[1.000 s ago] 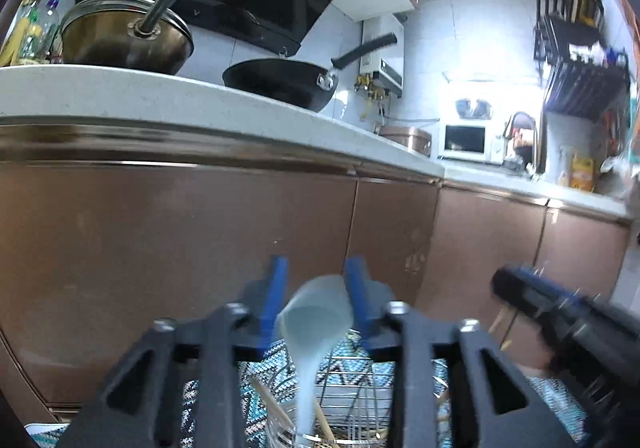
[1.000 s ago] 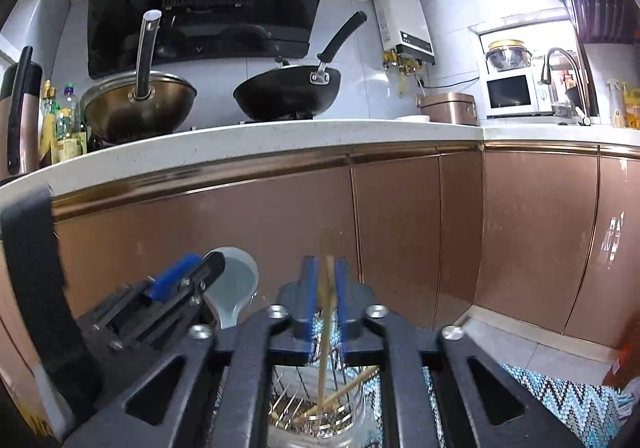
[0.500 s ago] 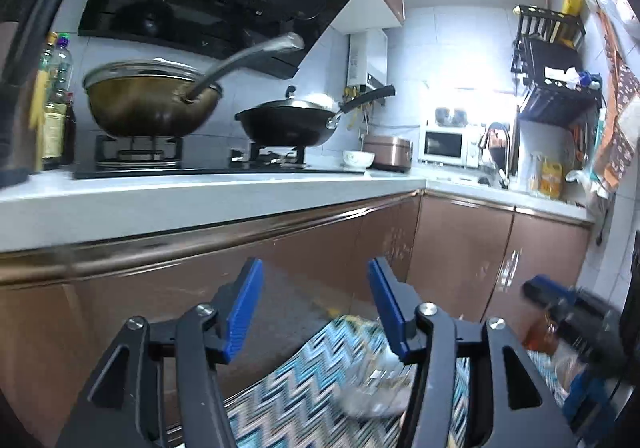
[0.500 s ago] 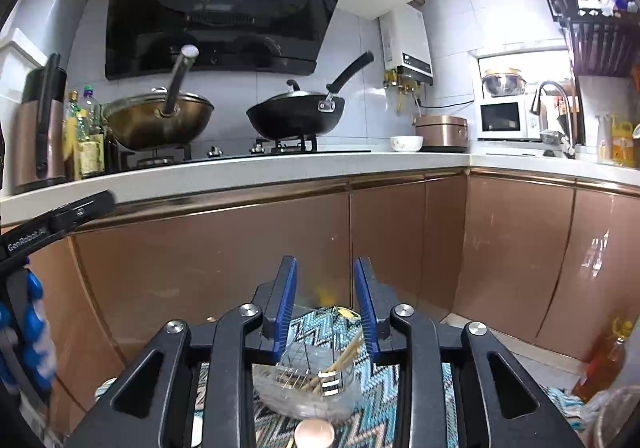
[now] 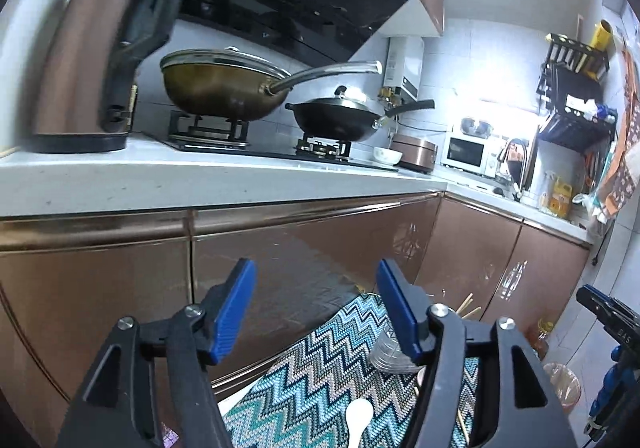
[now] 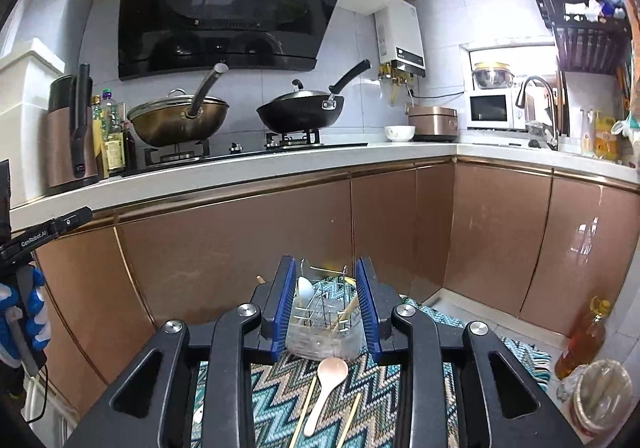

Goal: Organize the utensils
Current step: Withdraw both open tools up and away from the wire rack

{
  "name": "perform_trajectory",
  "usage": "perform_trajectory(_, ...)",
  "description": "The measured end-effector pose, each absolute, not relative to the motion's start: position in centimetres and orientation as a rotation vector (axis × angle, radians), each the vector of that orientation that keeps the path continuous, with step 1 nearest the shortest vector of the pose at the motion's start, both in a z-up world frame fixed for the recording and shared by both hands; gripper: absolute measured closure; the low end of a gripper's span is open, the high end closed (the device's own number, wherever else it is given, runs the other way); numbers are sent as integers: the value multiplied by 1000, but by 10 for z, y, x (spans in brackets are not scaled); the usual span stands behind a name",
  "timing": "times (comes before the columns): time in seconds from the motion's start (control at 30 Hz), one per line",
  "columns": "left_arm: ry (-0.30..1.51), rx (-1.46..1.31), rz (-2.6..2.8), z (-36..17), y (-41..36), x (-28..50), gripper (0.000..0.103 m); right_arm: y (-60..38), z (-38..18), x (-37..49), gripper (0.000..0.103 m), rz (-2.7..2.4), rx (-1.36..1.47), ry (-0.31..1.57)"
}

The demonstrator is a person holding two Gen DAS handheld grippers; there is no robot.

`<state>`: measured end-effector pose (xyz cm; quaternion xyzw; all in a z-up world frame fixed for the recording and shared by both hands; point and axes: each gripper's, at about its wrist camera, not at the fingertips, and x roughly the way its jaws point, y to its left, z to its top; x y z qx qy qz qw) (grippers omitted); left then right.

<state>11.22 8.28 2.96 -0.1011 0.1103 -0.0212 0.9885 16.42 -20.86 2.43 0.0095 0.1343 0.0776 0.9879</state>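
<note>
The rug (image 6: 280, 388) is the biggest piece of the job — a zigzag knit on the floor in front of the copper cabinets, soft enough that anything on it sits a bit sunk, so I'd guess you can't slide a finger under easily.

At its far end stands the holder (image 6: 322, 322), a clear tub with a wire rack inside. It looks light and probably tips if you bump the rim. A white spoon and a couple of chopsticks already stand in it.

Just near of the holder lies the pink spoon (image 6: 326, 388), bowl toward the holder, handle pointing back at us. Looks like stiff, slick plastic, very light. I'd take it mid-handle, where it's narrow and flat-ish; the bowl would likely squirt out.

Either side of it lie loose chopsticks (image 6: 350, 418) — thin, stiff, prone to roll. Pinch across the middle.

The left view also catches a white spoon (image 5: 359, 414) low on the rug.

The right gripper (image 6: 326, 308) is partly apart, nothing in it, with the holder framed between its pads well beyond them. The left gripper (image 5: 316, 312) has just been opening and stands wide, also empty.
</note>
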Motion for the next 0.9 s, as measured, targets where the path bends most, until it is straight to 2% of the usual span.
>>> perform_trajectory(0.17, 205, -209, -58, 33, 90, 90, 41, -207, 34, 138, 72, 145, 7, 257)
perform_trajectory(0.5, 195, -192, -84, 37, 91, 61, 33, -200, 45, 98, 72, 125, -3, 234)
perform_trajectory(0.9, 217, -161, -137, 40, 82, 45, 32, -197, 57, 65, 69, 117, -3, 196)
